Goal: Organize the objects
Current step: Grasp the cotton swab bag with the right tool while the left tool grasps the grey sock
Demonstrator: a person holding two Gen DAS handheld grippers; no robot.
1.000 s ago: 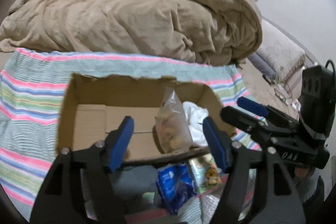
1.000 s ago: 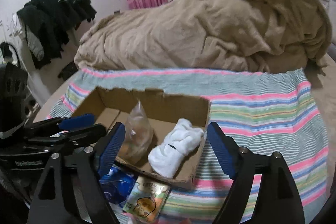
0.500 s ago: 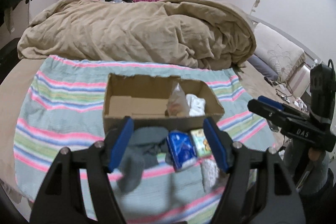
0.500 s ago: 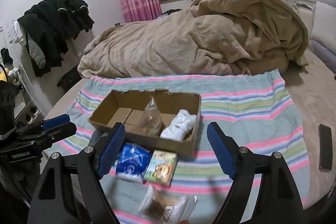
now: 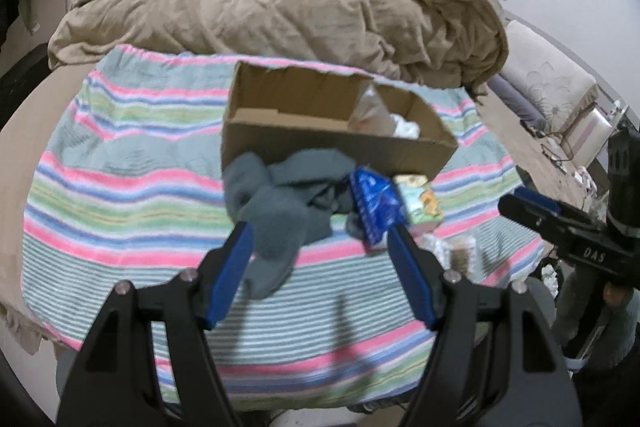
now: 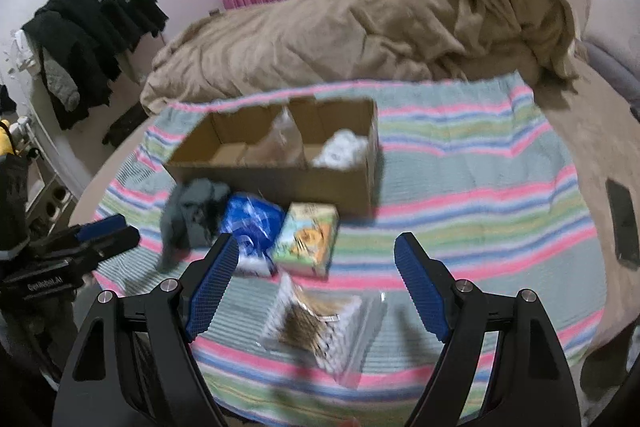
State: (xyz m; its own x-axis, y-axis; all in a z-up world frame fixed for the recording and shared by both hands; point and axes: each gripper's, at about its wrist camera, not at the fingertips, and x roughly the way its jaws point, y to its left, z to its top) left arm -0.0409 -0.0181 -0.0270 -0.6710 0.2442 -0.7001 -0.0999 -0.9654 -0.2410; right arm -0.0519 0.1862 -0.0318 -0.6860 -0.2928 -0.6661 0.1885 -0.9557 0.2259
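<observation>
Objects at mid-frame before the brown cardboard box (image 6: 276,163), left to right: limp grey cloth (image 6: 188,215), crinkly blue packet (image 6: 252,223), stiff green carton (image 6: 306,239), graspable by its sides. Both grippers (image 6: 316,283) (image 5: 320,271) gape, empty.

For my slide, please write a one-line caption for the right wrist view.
Open right gripper above a clear snack packet on the striped blanket, near a cardboard box.
</observation>
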